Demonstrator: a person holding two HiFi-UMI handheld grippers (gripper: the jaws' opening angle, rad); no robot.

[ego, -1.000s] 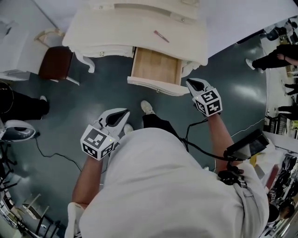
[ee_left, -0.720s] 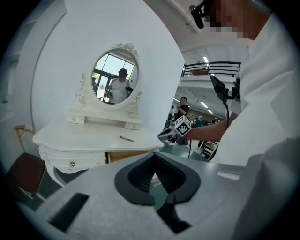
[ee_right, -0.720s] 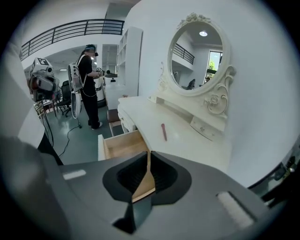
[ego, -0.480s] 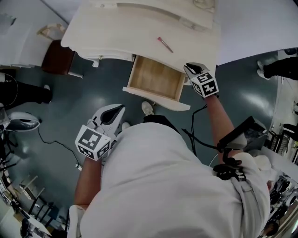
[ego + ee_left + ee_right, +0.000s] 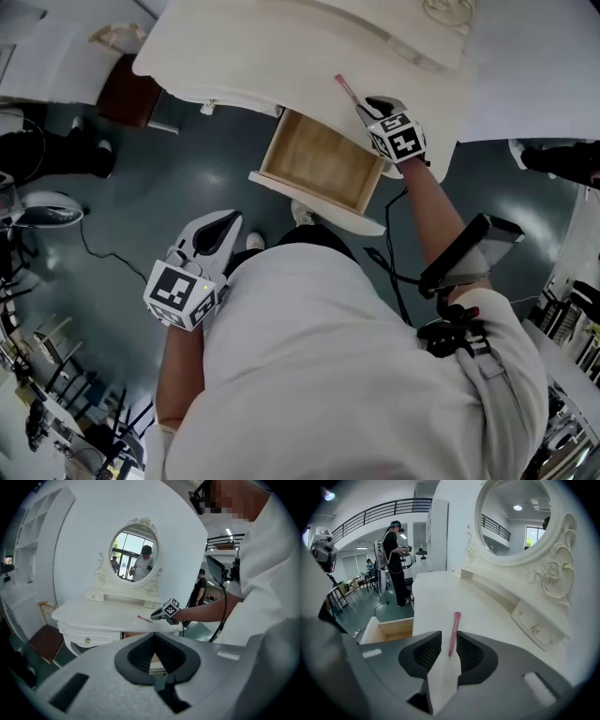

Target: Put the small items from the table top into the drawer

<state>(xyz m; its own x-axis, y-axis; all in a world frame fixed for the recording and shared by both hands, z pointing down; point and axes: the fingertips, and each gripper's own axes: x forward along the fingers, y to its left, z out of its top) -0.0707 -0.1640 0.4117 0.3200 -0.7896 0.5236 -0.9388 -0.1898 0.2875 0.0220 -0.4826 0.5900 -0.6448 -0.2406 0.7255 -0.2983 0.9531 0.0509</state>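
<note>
A thin pink pen [image 5: 345,89] lies on the white dressing table's top [image 5: 272,42], just above the open wooden drawer [image 5: 319,161], whose inside shows nothing. My right gripper [image 5: 364,105] is at the pen's near end. In the right gripper view its jaws have just been opening and stand open, with the pen [image 5: 453,632] between the tips of the right gripper [image 5: 449,641]; the pads do not press it. My left gripper [image 5: 230,217] hangs over the floor left of my body, shut and holding nothing. From the left gripper [image 5: 153,637] I see the pen [image 5: 144,618] and the right gripper [image 5: 164,613].
An oval mirror [image 5: 134,550] and a low shelf stand at the table's back. A brown stool [image 5: 127,94] stands left of the table. A person in black [image 5: 396,564] stands beyond the drawer [image 5: 389,630]. A cable [image 5: 103,258] trails over the dark floor.
My right gripper has moved from beside the drawer front up over the table top to the pen, and its jaws have opened. The left gripper has drifted a little to the left.
</note>
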